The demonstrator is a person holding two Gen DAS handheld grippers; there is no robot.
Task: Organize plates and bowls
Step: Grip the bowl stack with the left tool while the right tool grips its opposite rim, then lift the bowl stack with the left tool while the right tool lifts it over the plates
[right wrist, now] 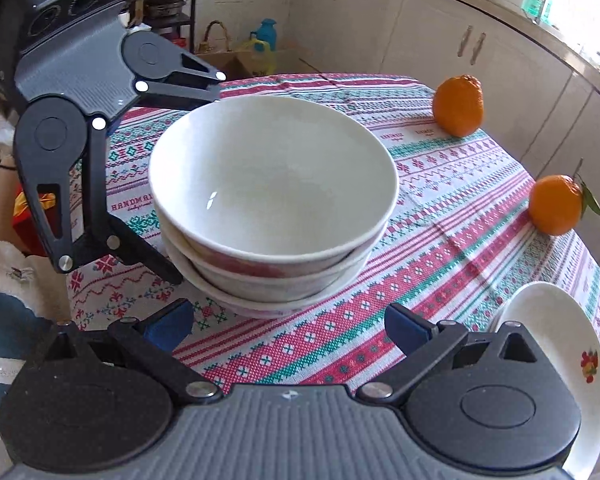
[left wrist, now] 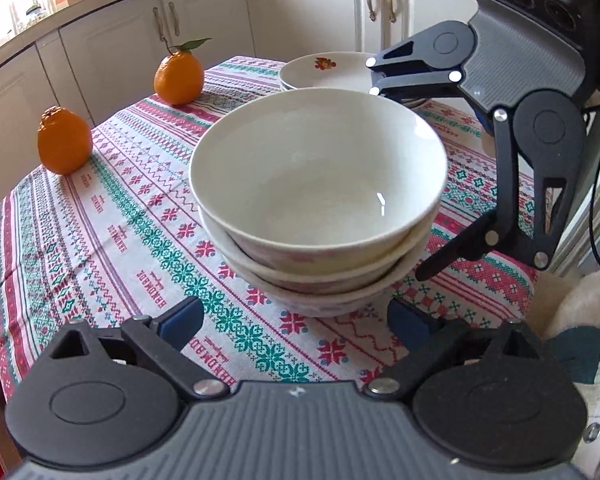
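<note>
Nearest to you in the left wrist view, your left claw (left wrist: 296,320) stood wide, its blue pads (left wrist: 182,316) apart over the patterned tablecloth (left wrist: 112,236) with nothing between them. Just past those pads sat the stack of bowls (left wrist: 318,200), three white bowls nested one inside another, upright on the table, the top one empty. Your left claw pointed down at the stack's near side without touching it.

In the right wrist view your right claw (right wrist: 288,328) was spread just as wide, its pads (right wrist: 406,330) clear of everything, and the same stack of bowls (right wrist: 274,200) stood just beyond them. Each claw showed in the other's camera: the right claw (left wrist: 396,184) hung beside the stack on its right in the left view, one finger near the top bowl's rim and the other low by the bottom bowl; whether either touched the bowls, you could not tell.

Farther back, a stack of plates (left wrist: 332,74) with a small flower print lay flat on the table behind the bowls, close to them but apart. In the right view that stack of plates (right wrist: 556,344) sat at the table's edge, partly hidden by your claw.

Two oranges (left wrist: 64,142) stood well apart from the dishes toward the far left of the table, one with a leaf (left wrist: 194,44) on its stem. Beyond the table ran the pale kitchen cabinets (left wrist: 112,52)
</note>
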